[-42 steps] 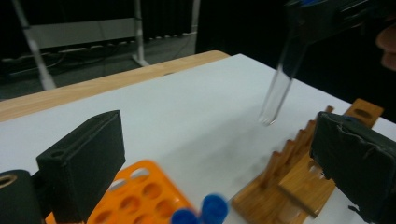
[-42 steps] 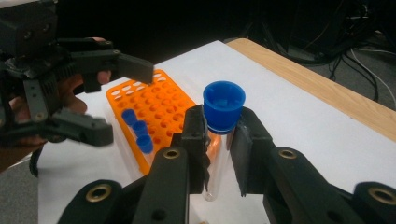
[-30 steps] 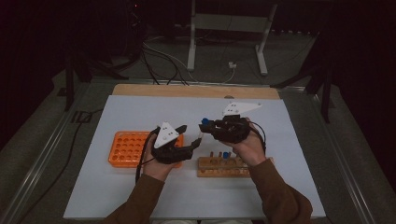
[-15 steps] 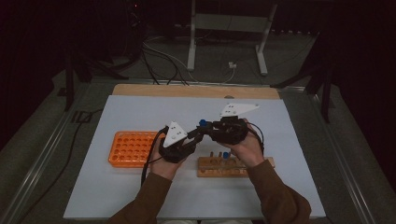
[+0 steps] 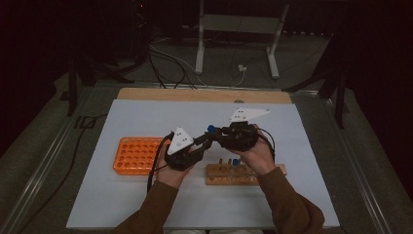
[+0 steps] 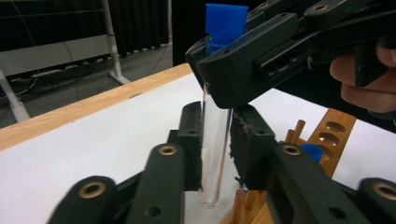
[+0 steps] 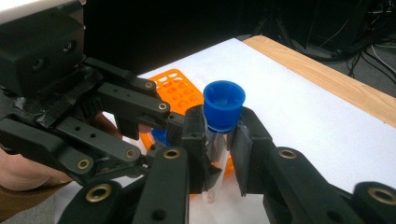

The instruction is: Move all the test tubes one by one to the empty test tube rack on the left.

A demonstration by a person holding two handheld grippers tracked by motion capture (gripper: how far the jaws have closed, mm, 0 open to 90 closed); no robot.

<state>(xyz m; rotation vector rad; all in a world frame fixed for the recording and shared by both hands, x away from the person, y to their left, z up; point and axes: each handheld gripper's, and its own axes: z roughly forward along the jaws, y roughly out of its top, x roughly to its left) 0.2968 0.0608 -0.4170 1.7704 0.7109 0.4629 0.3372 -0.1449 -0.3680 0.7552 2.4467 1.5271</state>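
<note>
left tool: just closed on clear glass tube, lower body | right tool: clamped below its blue cap | tube: upright, airborne above white bench | risk: opposing pulls could snap glass

Two racks on white table

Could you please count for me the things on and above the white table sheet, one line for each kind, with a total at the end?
Orange racks: 1
Wooden racks: 1
Blue-capped tubes: 2, one held by both grippers, one standing in the wooden rack
Grippers: 2, left and right, both with jaws shut on the held tube
Total: 6
</note>
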